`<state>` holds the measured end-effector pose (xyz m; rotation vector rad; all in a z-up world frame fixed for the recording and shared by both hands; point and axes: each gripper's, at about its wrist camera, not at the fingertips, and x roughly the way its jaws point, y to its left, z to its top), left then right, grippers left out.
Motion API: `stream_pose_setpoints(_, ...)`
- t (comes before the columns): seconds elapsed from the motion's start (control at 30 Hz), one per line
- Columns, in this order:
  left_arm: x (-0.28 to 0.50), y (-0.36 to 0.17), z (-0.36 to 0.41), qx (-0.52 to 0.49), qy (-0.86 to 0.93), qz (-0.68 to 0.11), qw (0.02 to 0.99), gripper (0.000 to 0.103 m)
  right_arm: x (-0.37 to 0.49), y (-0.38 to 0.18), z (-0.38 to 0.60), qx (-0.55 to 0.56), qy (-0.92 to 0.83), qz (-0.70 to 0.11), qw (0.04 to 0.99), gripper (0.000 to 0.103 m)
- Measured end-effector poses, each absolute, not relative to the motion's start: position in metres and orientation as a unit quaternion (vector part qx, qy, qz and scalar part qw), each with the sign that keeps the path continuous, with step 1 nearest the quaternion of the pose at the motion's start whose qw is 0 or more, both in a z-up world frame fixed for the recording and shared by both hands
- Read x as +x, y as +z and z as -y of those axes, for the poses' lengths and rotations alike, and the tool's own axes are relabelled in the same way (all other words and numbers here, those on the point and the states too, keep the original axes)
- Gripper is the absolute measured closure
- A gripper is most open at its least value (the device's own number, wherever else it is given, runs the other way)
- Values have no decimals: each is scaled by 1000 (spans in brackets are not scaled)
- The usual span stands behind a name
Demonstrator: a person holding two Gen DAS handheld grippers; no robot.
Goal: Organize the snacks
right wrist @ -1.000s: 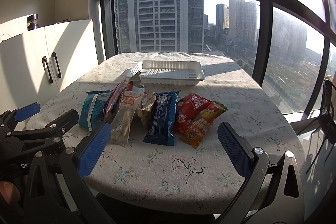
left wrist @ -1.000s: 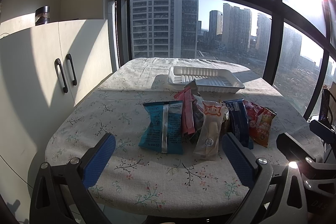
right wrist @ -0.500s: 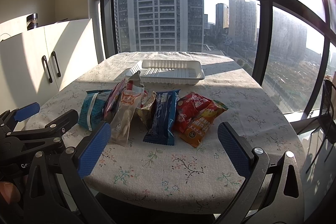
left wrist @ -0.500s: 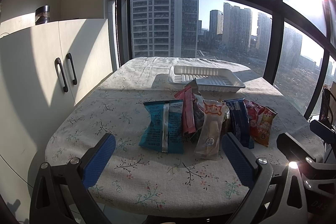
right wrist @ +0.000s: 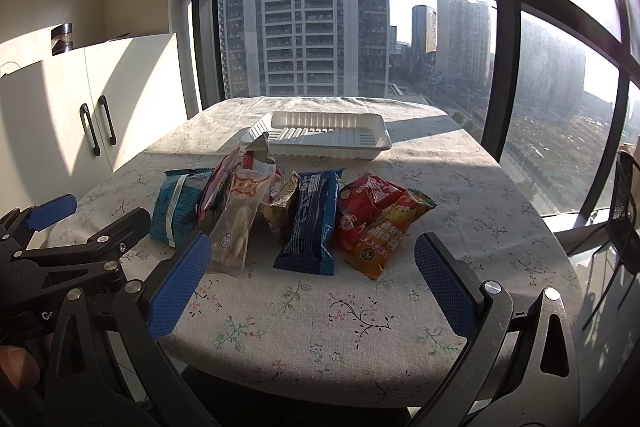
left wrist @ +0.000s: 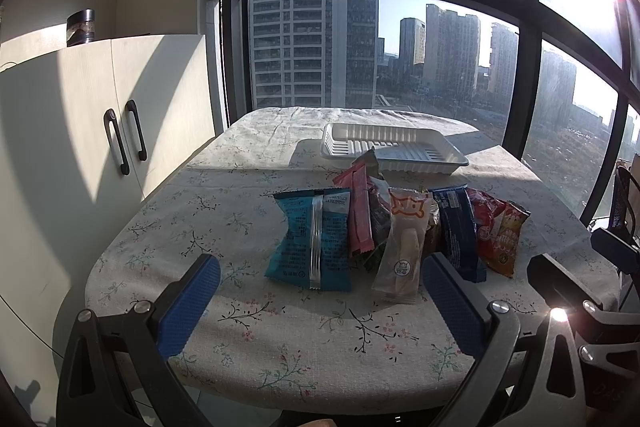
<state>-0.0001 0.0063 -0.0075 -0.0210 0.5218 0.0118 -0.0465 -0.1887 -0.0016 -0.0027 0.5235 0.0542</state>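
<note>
Several snack packets lie in a row mid-table: a teal packet [left wrist: 310, 239], a pink packet [left wrist: 360, 215], a clear cat-print packet [left wrist: 404, 247], a dark blue packet [right wrist: 312, 223], a red packet [right wrist: 364, 211] and an orange packet [right wrist: 388, 233]. A white plastic tray [left wrist: 394, 149] stands empty behind them; it also shows in the right wrist view [right wrist: 324, 135]. My left gripper [left wrist: 320, 303] is open and empty at the table's near edge. My right gripper [right wrist: 312, 287] is open and empty beside it, to the right.
The table [left wrist: 248, 195] has a floral cloth and a rounded near edge. A white cabinet [left wrist: 100, 131] with black handles stands at the left. Large windows [left wrist: 440, 75] run behind the table. A black chair [right wrist: 624, 211] is at the right.
</note>
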Motion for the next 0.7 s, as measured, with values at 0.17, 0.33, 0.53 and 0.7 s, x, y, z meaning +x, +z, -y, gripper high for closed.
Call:
stream_pose_setpoints(0.17, 1, -7, -6, -10, 6, -258, 966, 0, -46, -1, 189, -1, 27, -259, 965, 0)
stream_pose_setpoints(0.33, -1, -12, -10, -11, 6, -259, 966, 0, -46, -1, 189, -2, 27, -260, 965, 0)
stream_pose_setpoints(0.53, -4, -18, -15, -9, 5, -261, 965, 0, -46, -1, 189, -2, 26, -261, 965, 0)
stream_pose_setpoints(0.7, -5, -18, -15, -7, 4, -262, 965, 0, -46, 0, 189, -2, 27, -261, 965, 0)
